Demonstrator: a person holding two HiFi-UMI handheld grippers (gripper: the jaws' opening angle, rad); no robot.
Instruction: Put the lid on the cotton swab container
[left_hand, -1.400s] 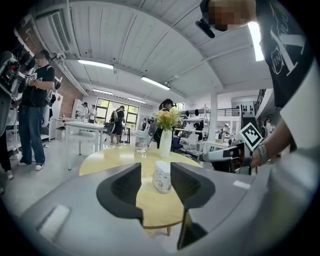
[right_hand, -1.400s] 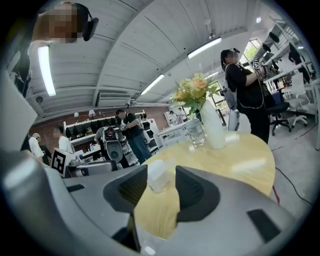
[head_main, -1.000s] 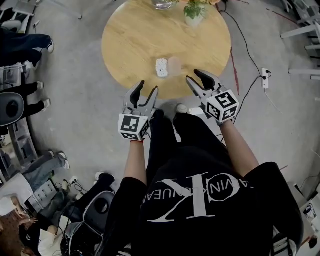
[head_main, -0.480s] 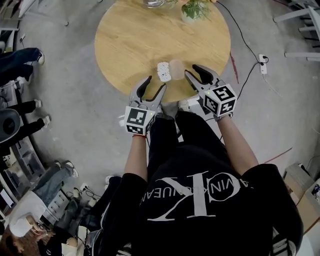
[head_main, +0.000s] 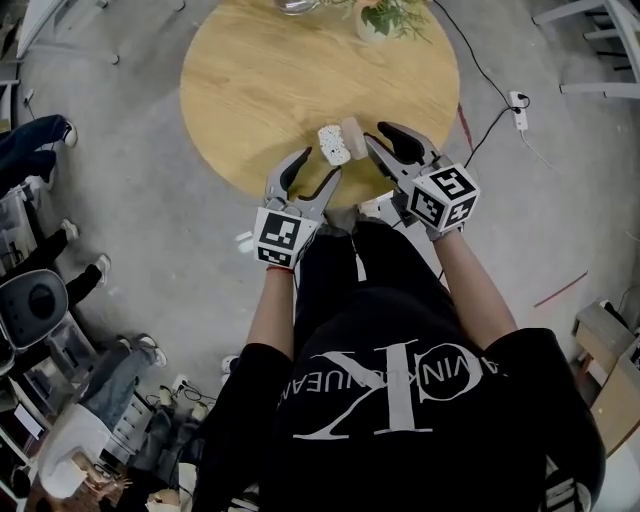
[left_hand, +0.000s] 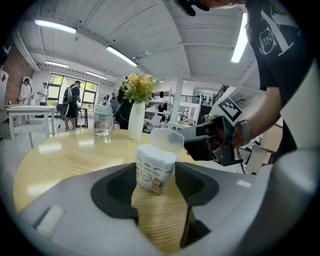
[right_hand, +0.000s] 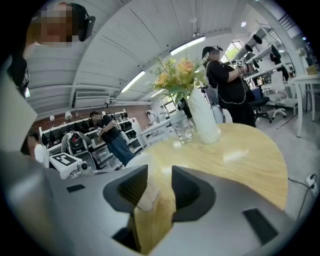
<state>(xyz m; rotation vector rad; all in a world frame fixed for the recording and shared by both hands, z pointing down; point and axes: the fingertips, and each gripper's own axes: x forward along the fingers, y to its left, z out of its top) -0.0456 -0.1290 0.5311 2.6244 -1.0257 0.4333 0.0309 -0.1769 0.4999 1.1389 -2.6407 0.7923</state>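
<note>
The cotton swab container (head_main: 332, 146) (left_hand: 155, 168), white with a printed label, stands upright near the front edge of the round wooden table (head_main: 260, 80). Its translucent lid (head_main: 353, 136) (left_hand: 166, 139) stands just to its right. My left gripper (head_main: 318, 167) (left_hand: 156, 186) reaches in from the table edge. Its jaws are opening and the container stands between them with small gaps on both sides. My right gripper (head_main: 379, 137) (right_hand: 160, 190) is open at the lid (right_hand: 146, 194), which lies against its left pad. The right gripper (left_hand: 210, 143) also shows in the left gripper view.
A white vase of flowers (head_main: 385, 17) (left_hand: 135, 119) (right_hand: 202, 117) and a glass (head_main: 300, 5) (left_hand: 102, 122) (right_hand: 184, 131) stand at the table's far side. A cable and power strip (head_main: 517, 100) lie on the floor at right. People and desks are around the room.
Both grippers have moved forward over the table edge. The left jaws now flank the container and stand a little wider; the right gripper's tips have reached the lid.
</note>
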